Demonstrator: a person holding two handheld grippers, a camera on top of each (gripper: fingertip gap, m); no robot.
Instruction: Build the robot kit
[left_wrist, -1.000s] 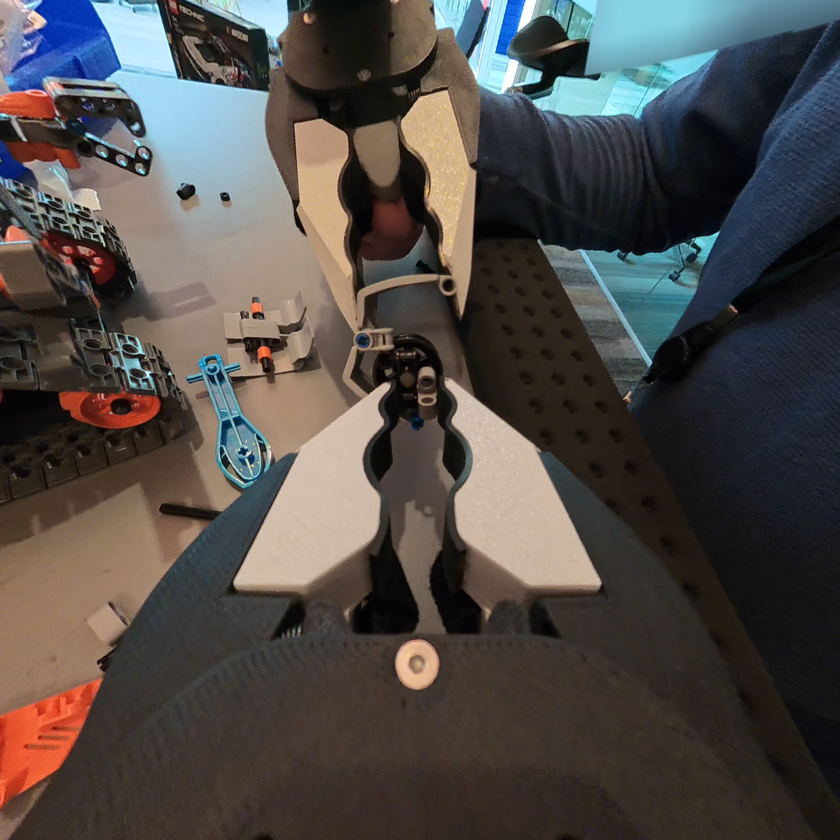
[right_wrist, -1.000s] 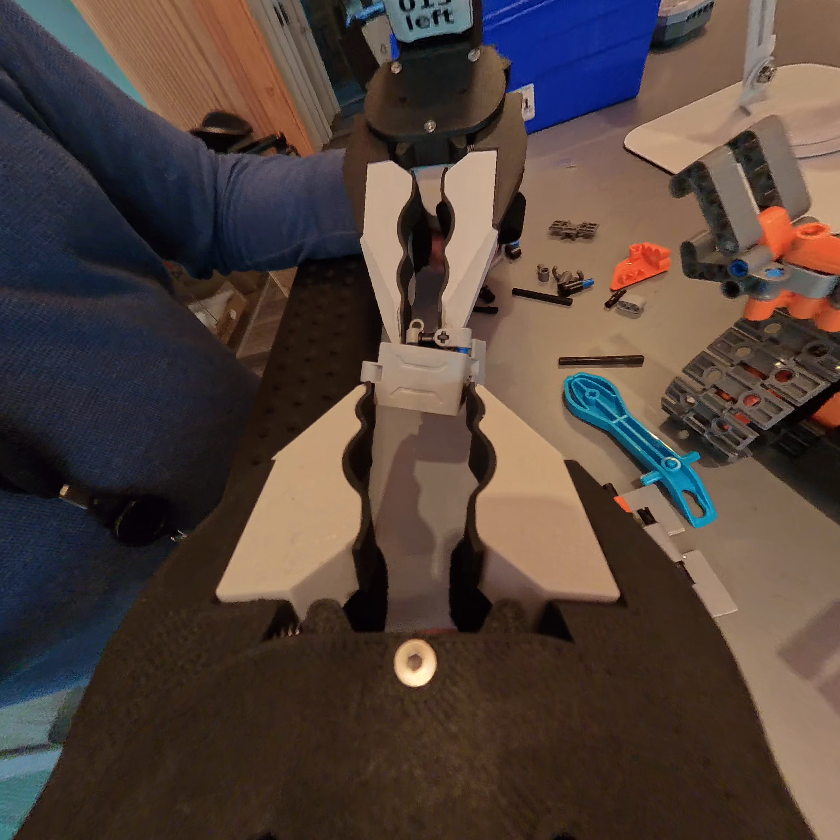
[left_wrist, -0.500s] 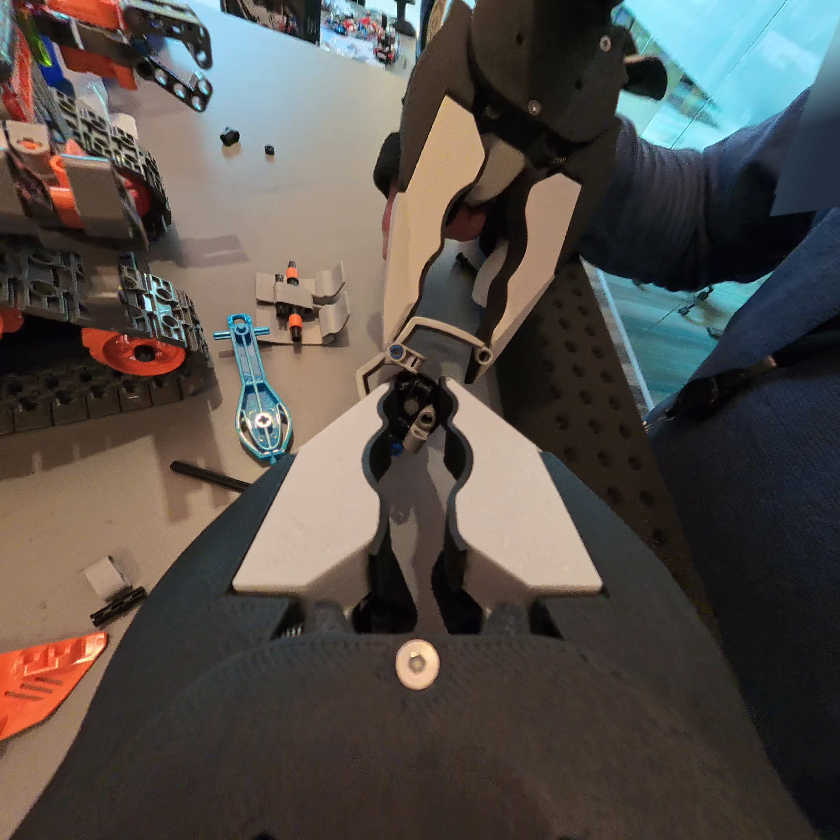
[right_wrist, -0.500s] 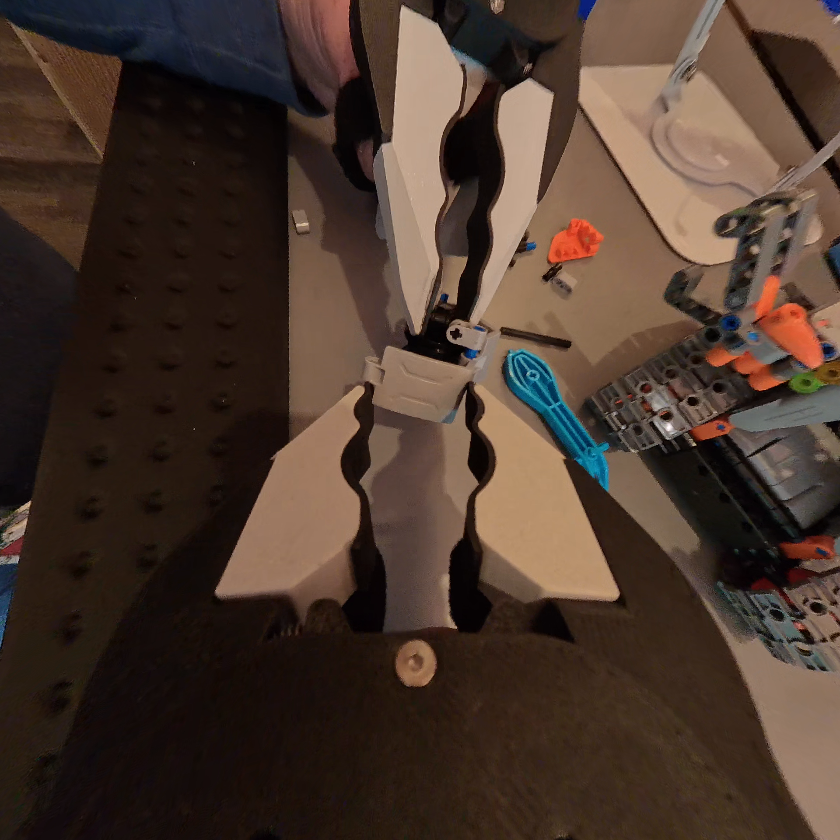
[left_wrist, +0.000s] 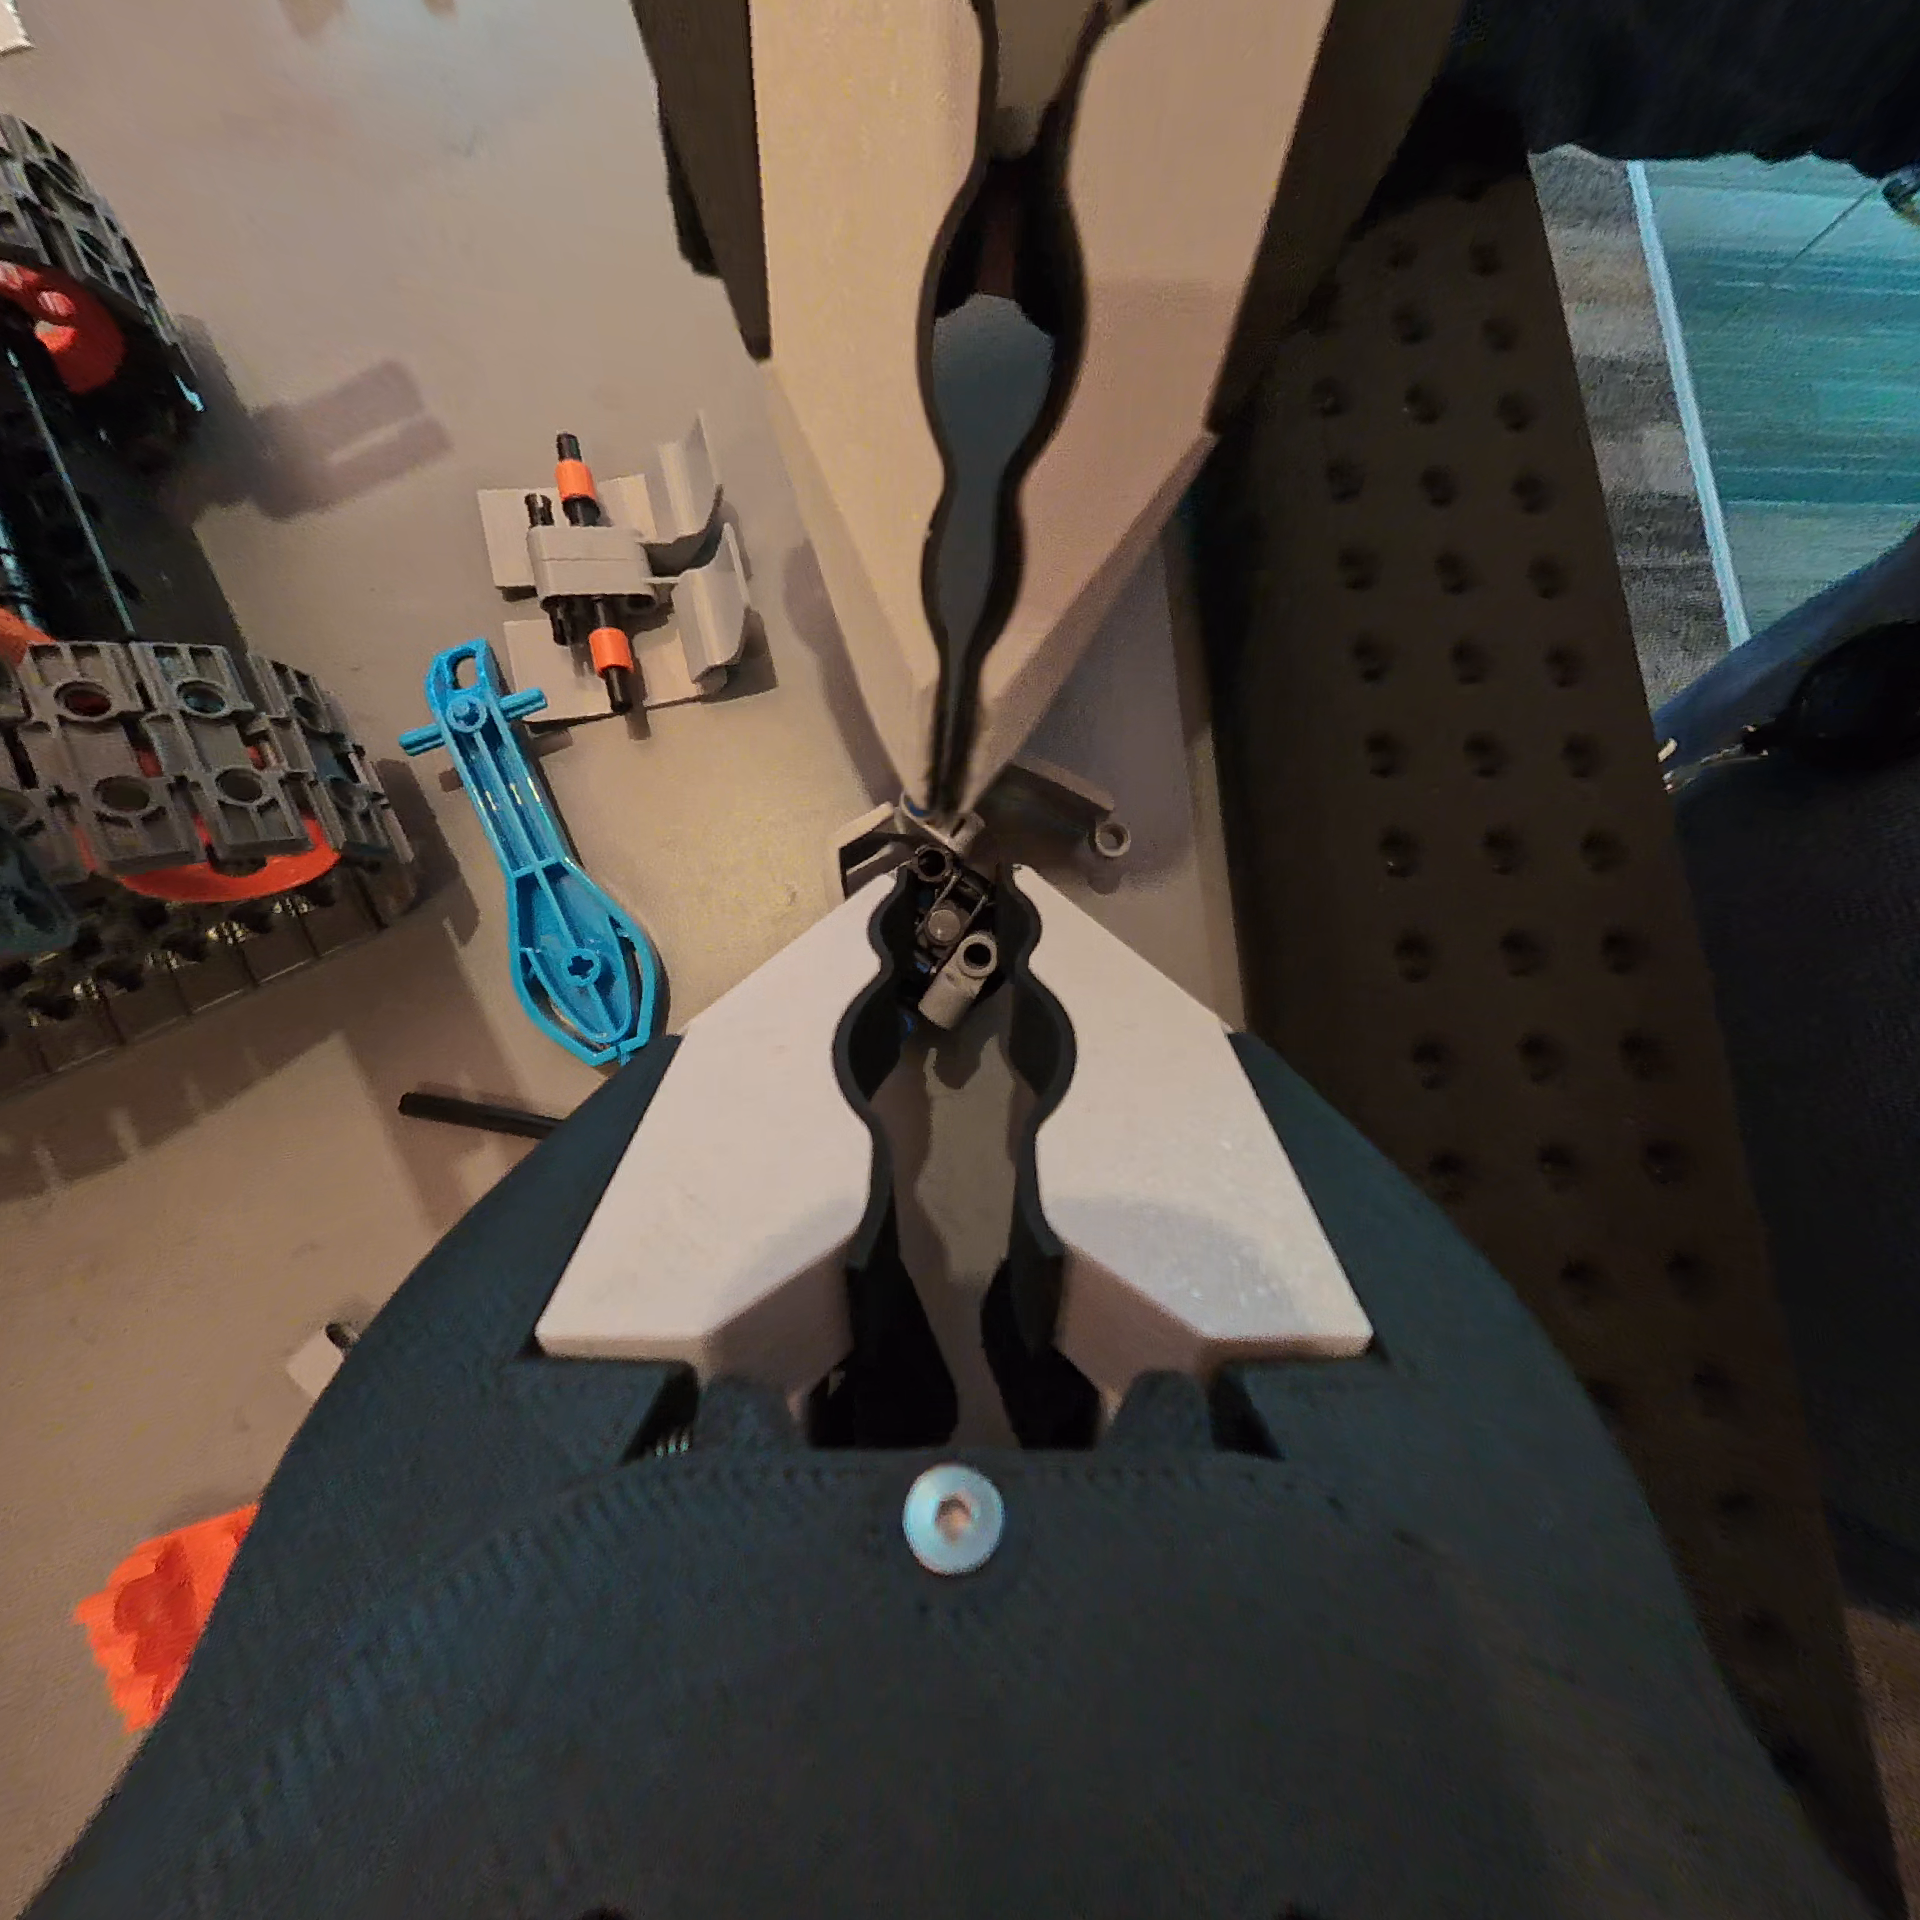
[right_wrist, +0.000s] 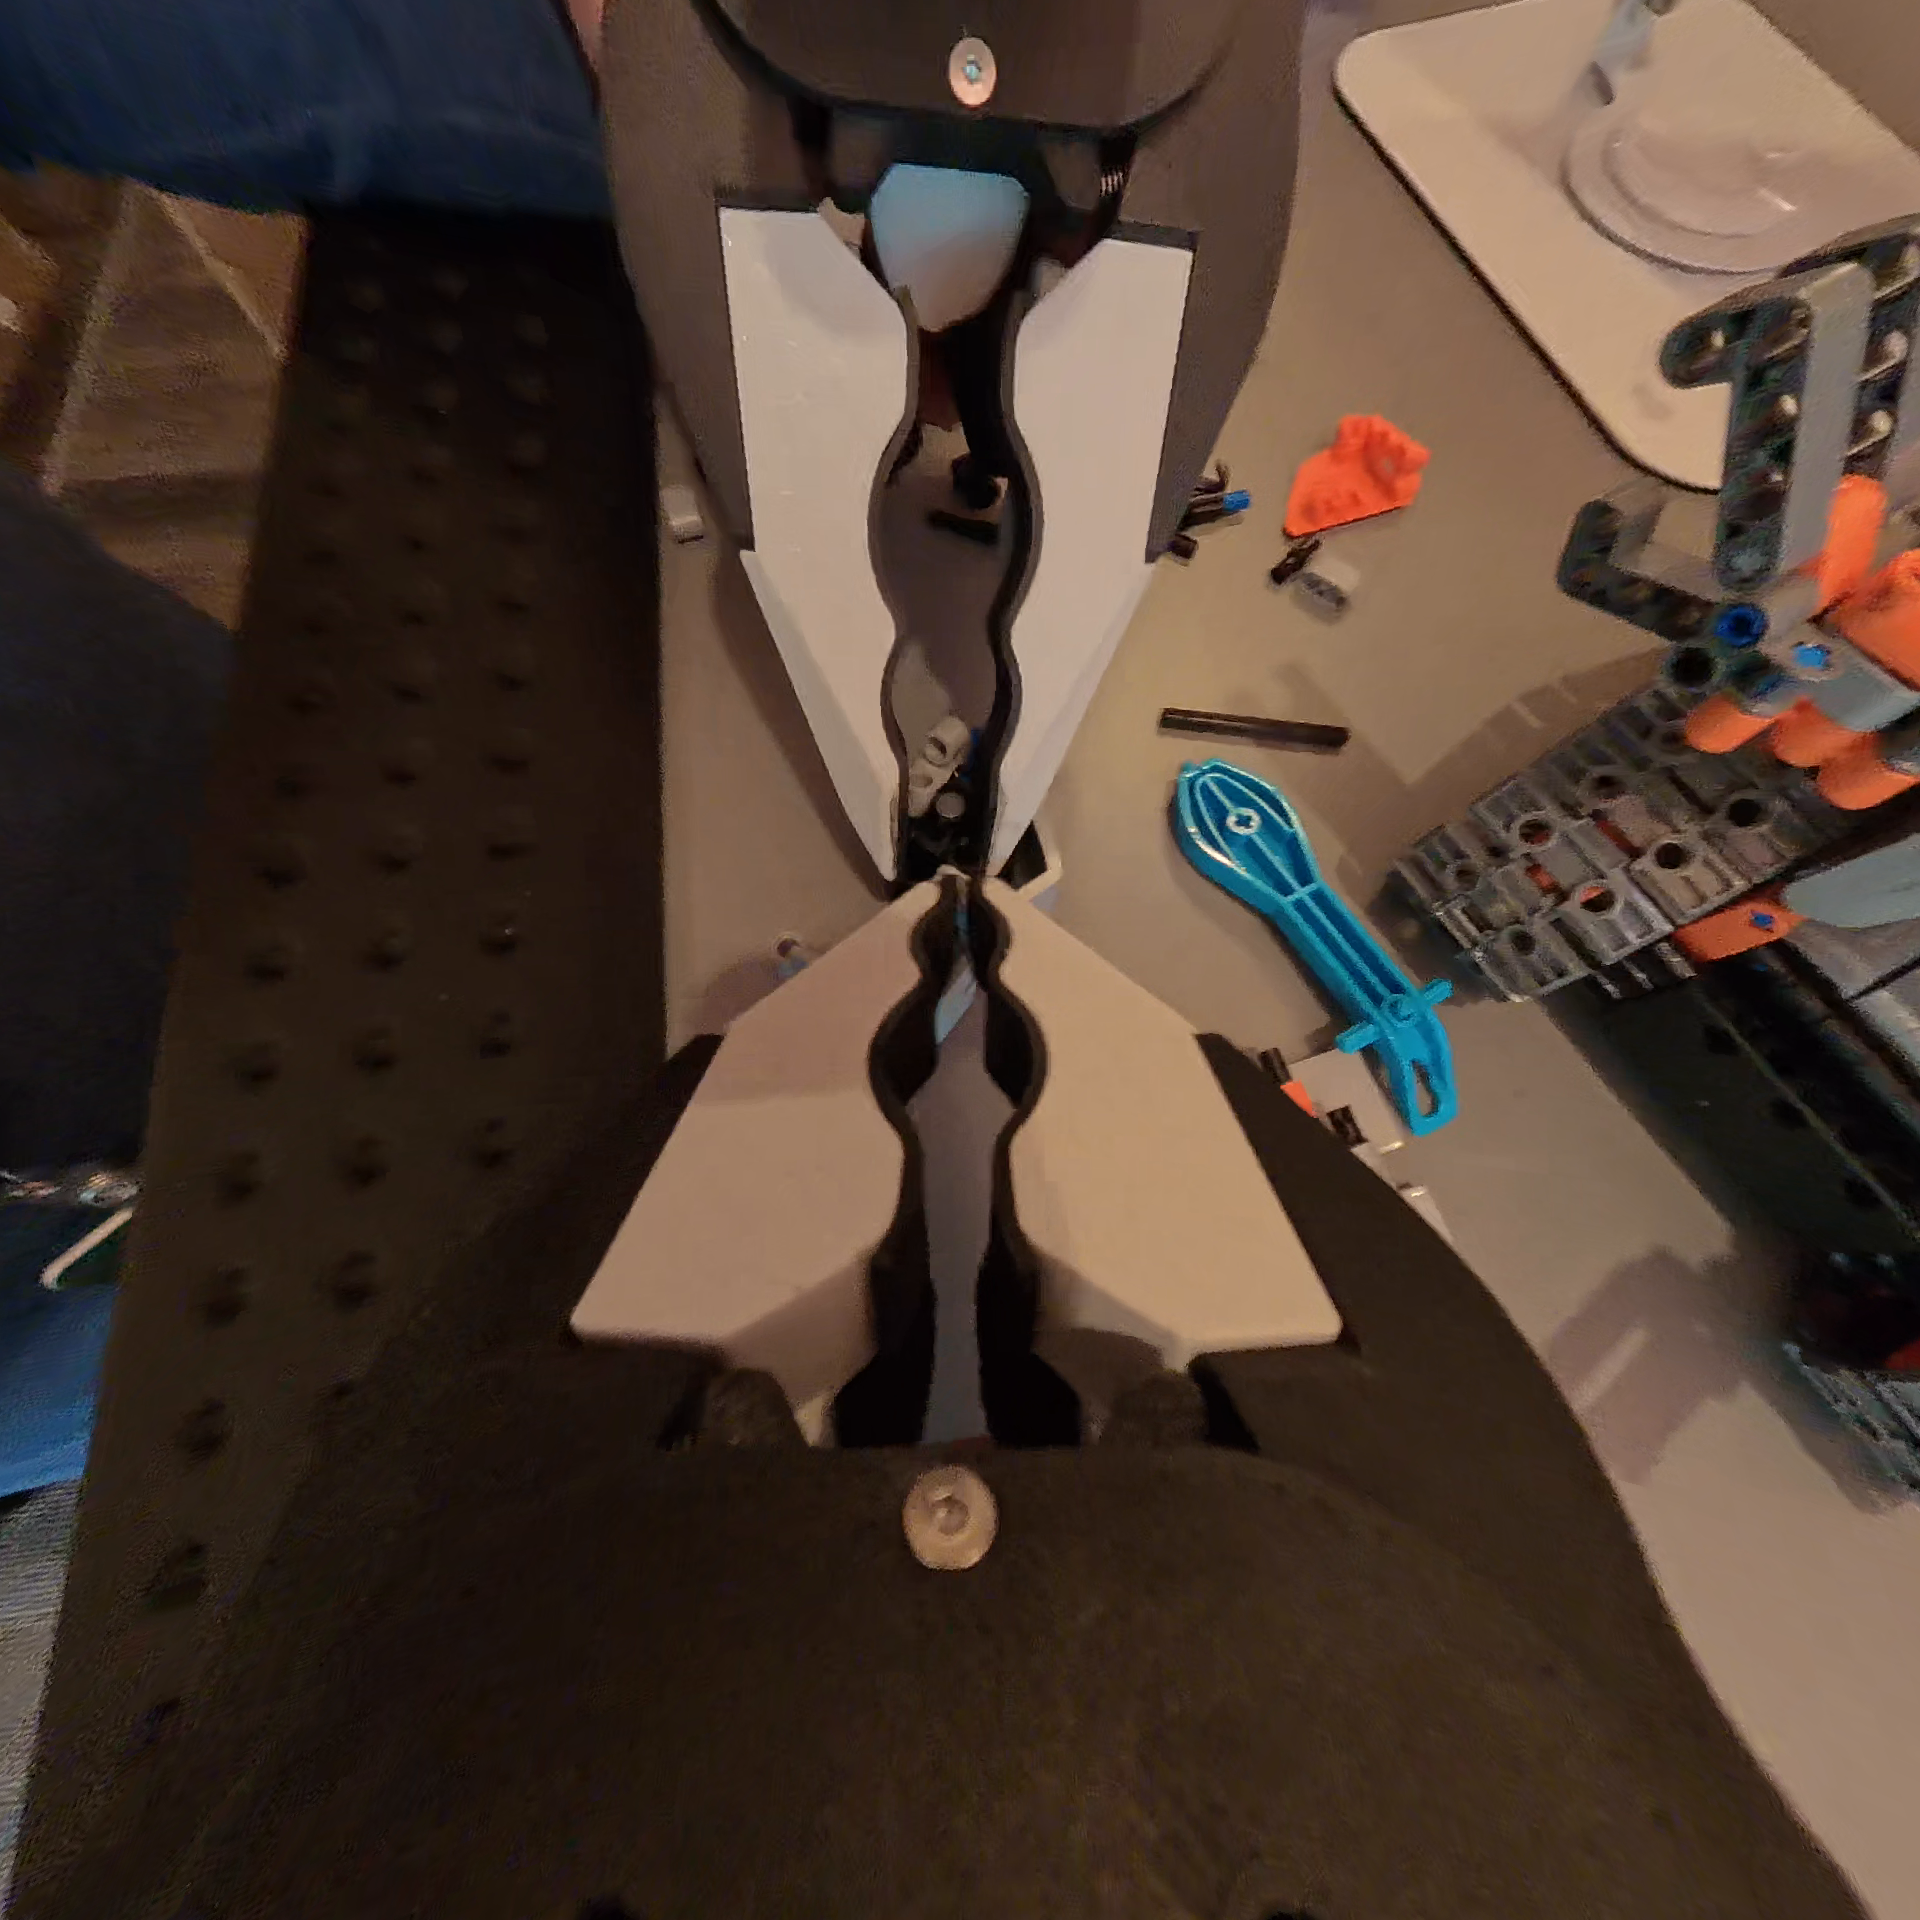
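Left gripper (left_wrist: 951, 914) clamped on small black-grey brick assembly (left_wrist: 954, 951), right gripper (right_wrist: 956, 904) pinching its pale panel edge, blue brick separator (left_wrist: 551, 883) at ten o'clock, no readable writing.

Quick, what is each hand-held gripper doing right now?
Left hand-held gripper: shut on a small black and grey brick assembly.
Right hand-held gripper: shut on a thin grey part of that piece.

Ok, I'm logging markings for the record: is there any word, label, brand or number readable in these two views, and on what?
None readable. The left gripper, shut on a small black connector piece, the right gripper, shut on a grey panel, the blue tool and the tracked model show no legible writing; any moulded marks are too blurred.
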